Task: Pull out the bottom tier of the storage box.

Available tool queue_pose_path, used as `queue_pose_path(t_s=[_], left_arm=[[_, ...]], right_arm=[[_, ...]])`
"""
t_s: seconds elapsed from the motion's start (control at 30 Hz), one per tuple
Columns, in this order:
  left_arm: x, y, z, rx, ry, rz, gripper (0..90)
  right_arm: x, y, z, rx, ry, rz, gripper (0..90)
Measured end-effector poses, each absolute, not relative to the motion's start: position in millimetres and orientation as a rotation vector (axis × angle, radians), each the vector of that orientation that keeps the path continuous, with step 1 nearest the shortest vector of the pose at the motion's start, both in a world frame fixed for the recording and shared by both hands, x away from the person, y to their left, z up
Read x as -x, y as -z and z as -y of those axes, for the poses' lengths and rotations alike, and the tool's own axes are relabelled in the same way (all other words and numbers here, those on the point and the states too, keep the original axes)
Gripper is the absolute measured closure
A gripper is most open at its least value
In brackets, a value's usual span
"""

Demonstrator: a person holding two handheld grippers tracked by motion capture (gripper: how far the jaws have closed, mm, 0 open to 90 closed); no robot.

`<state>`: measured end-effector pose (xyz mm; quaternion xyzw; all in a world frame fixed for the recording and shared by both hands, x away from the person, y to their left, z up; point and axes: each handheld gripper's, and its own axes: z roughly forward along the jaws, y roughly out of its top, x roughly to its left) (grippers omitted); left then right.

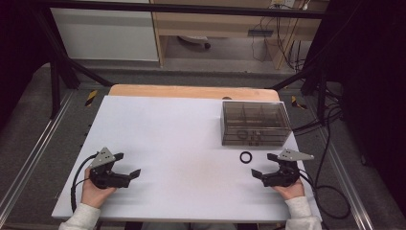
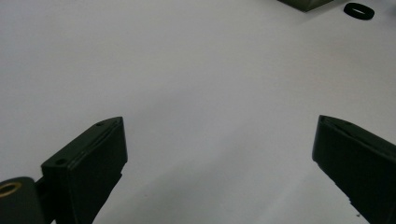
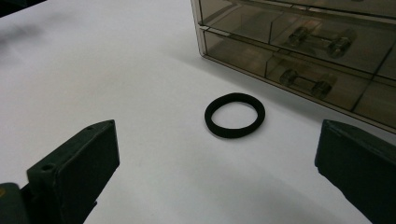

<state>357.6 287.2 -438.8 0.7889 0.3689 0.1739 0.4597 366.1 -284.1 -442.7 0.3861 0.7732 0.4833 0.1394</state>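
Note:
A small black ring (image 1: 246, 157) lies flat on the white table (image 1: 182, 143), just in front of a smoky clear compartment box (image 1: 255, 123). My right gripper (image 1: 265, 165) rests near the front right, open and empty, a short way right of and nearer than the ring. In the right gripper view the ring (image 3: 234, 115) lies ahead between the spread jaws, apart from both, with the box (image 3: 303, 51) behind it. My left gripper (image 1: 127, 164) sits at the front left, open with nothing in it. Its own view catches the ring (image 2: 358, 10) far off.
The box holds dividers and small dark parts (image 3: 322, 39) in its front compartments. A wooden board edge (image 1: 191, 91) shows behind the white surface. Black cables (image 1: 330, 191) trail off the table's right side. Dark frame bars (image 1: 62, 62) stand at the back corners.

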Motion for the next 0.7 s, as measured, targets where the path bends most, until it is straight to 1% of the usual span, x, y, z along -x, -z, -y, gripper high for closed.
queue_pose_path(t_s=[0.7], left_arm=[[-357.4,439.0,-287.9,-1.945,-0.436,-0.916,3.0]], right_arm=[[-362.9,438.1,282.2,-1.054,-1.345,-2.233,0.5]])
